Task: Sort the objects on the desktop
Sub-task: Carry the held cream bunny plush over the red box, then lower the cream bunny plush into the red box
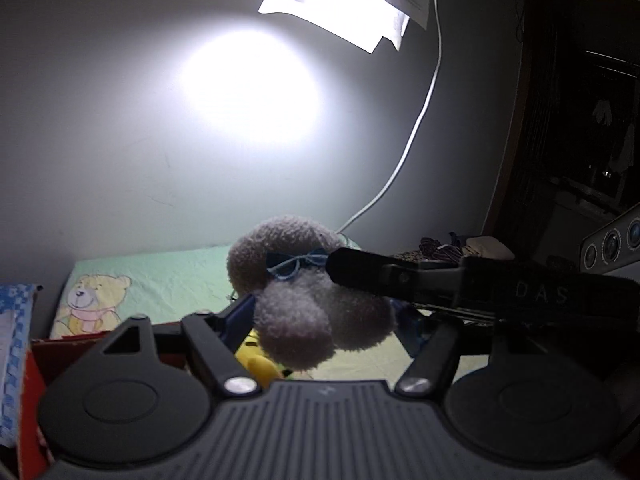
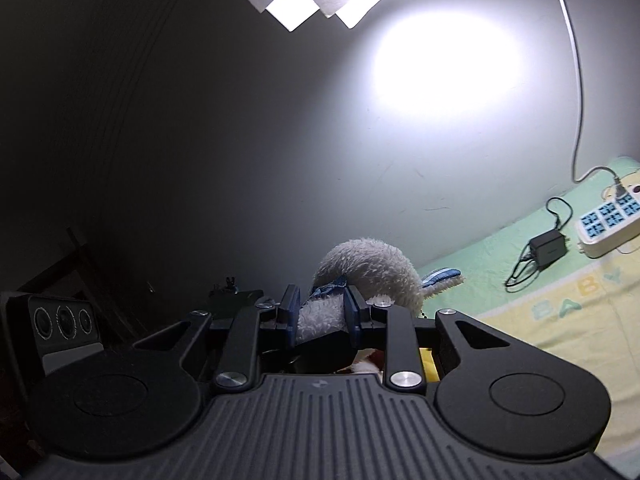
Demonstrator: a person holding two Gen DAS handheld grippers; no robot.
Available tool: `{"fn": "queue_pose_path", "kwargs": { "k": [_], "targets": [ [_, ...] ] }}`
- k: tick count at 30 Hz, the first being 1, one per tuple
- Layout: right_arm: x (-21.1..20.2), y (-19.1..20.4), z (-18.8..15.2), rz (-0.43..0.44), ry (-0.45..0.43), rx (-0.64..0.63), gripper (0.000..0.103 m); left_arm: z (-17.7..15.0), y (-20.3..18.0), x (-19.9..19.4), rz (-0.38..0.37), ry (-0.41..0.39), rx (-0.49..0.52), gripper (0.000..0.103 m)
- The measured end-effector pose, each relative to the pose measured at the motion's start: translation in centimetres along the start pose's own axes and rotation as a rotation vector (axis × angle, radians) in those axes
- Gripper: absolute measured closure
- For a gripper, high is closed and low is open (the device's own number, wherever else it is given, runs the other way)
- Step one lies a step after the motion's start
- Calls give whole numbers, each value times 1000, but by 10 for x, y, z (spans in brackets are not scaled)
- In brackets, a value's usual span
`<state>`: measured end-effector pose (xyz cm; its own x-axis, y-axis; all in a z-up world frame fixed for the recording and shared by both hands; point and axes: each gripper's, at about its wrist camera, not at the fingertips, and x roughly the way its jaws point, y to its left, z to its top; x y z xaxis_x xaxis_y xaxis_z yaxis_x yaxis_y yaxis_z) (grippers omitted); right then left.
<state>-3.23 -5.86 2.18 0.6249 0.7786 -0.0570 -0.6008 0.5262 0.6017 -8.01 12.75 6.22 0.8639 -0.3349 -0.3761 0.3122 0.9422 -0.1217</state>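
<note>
The right gripper (image 2: 320,312) had its jaws clenched on a grey plush toy (image 2: 368,268). The left gripper (image 1: 328,320) stood released, the toy between its jaws, a yellow toy (image 1: 256,364) below.

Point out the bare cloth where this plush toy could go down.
The right gripper holds the grey fluffy plush toy. Open room: the green and yellow cloth between the toy and the black charger. Farther right, the charger and the white power strip crowd it. In the left view, cloth by the printed bear is bare.
</note>
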Motion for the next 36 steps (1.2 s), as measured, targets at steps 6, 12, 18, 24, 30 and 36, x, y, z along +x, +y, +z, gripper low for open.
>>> {"fn": "queue_pose_path", "kwargs": {
  "k": [6,12,18,24,30,36],
  "targets": [
    [58,28,-24,113,45,-9,76,-7,40,-32,173,-32,51,32],
    [100,42,-55,177,118,-8,76,-22,80,-48,272,15,40,32],
    [123,36,-82,156,200,16,76,-43,100,-38,316,95,44,32],
    [116,25,-98,83,262,20,76,-69,102,-23,283,177,78,32],
    [98,22,-103,-6,276,-44,76,-82,93,-7,214,214,114,31],
    [118,23,-113,-44,324,-137,84,-95,96,17,202,280,123,19]
  ]
}}
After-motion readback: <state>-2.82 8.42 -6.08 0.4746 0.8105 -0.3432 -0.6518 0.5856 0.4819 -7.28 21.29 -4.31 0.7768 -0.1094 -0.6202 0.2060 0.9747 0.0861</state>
